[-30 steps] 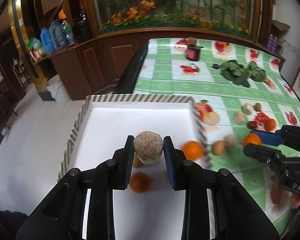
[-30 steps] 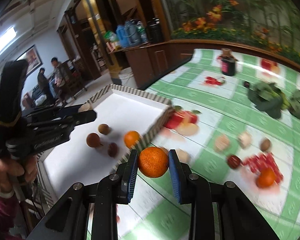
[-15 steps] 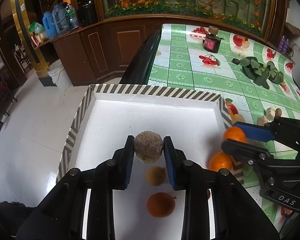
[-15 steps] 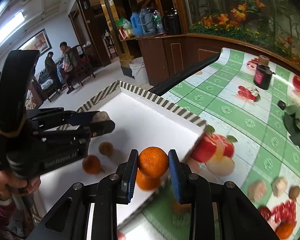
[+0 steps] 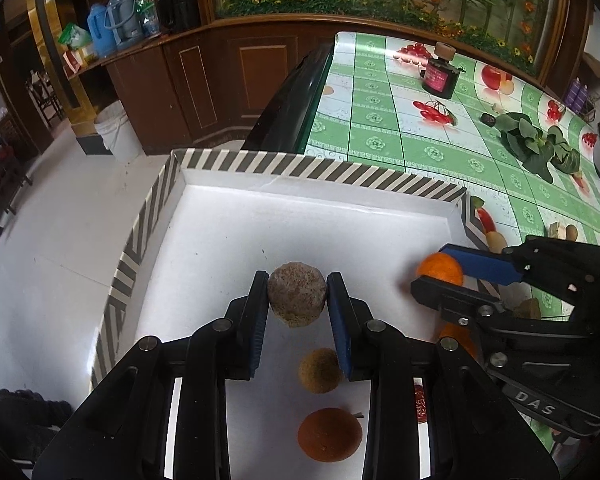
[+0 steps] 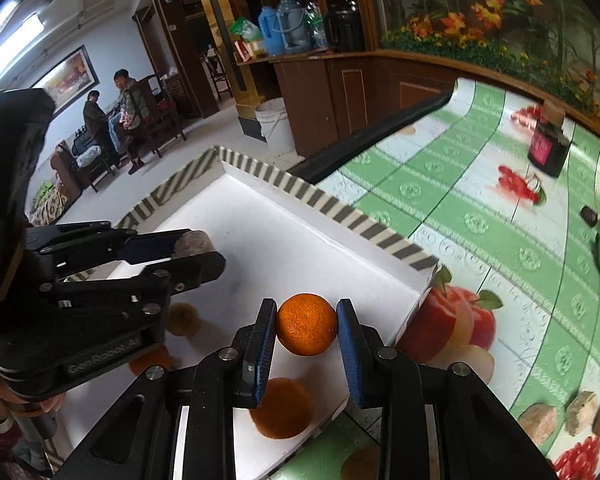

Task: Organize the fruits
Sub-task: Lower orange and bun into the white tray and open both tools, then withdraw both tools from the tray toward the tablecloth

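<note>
Fruits: L gripper [image 5: 298, 300] is clamped on a rough brown fruit [image 5: 297, 299] over the white tray [image 5: 260, 168]. R gripper [image 6: 306, 330] is pinching an orange [image 6: 306, 330] above the tray's table-side edge, w/ more fruit lying inside.

The tray [image 5: 300, 168] sits at the left end of the table [image 5: 420, 148]; three fruits [image 5: 320, 370] lie inside it near the front, the bottle [image 5: 440, 72] and leaves [image 5: 536, 144] stand far behind

White tile floor [image 5: 52, 248], dark wood cabinets [image 5: 204, 80], white bucket [image 5: 116, 128].
</note>
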Motion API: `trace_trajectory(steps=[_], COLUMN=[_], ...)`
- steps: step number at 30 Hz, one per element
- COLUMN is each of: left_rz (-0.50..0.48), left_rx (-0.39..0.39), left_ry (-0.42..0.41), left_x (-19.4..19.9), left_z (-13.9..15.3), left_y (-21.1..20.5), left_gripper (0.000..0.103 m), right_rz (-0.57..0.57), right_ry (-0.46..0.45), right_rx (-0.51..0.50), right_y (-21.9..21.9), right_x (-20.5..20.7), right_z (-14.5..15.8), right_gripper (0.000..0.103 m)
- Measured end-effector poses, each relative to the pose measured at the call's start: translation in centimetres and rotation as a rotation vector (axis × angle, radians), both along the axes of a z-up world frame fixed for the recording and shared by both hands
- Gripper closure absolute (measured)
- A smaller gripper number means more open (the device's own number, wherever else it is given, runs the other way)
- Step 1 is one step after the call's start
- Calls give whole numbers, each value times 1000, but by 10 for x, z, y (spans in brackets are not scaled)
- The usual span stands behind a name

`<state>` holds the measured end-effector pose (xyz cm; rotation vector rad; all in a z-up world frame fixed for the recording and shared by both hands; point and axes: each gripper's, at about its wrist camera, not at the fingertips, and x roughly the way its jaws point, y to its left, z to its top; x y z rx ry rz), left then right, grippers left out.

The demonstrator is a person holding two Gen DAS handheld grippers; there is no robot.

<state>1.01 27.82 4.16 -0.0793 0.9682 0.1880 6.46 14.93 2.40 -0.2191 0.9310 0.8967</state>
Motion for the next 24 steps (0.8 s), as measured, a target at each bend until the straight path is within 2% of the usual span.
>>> trace_trajectory(steps=[7, 9, 11, 14, 18, 21, 24], left_rz=[26, 36, 56, 62, 44, 13, -37], left_rx=[20, 8, 4, -3, -13, -38, -70], left_ry=[30, 39, 34, 0, -56, -95, -117], left_x=[2, 1, -2, -10, -31, -48, -64], left_z=[-7, -9, -8, 1, 20, 31, 37], left_y=[2, 5, 8, 6, -8, -27, -54], left_gripper=[74, 68, 50, 47, 47, 47, 47], right_rz=[-3, -7, -1, 2, -21, -85, -160], right_ry=[-19, 13, 15, -32, -117, -175, -157], right_rx=[-28, 19, 47, 45, 48, 30, 15], right_y=[5, -2, -6, -17, -57, -105, -147], right_x=[3, 4, 2, -11, -36, -55, -62], right_z=[-4, -1, 4, 18, 42, 50, 43], right_gripper=[72, 67, 58, 59, 58, 58, 58])
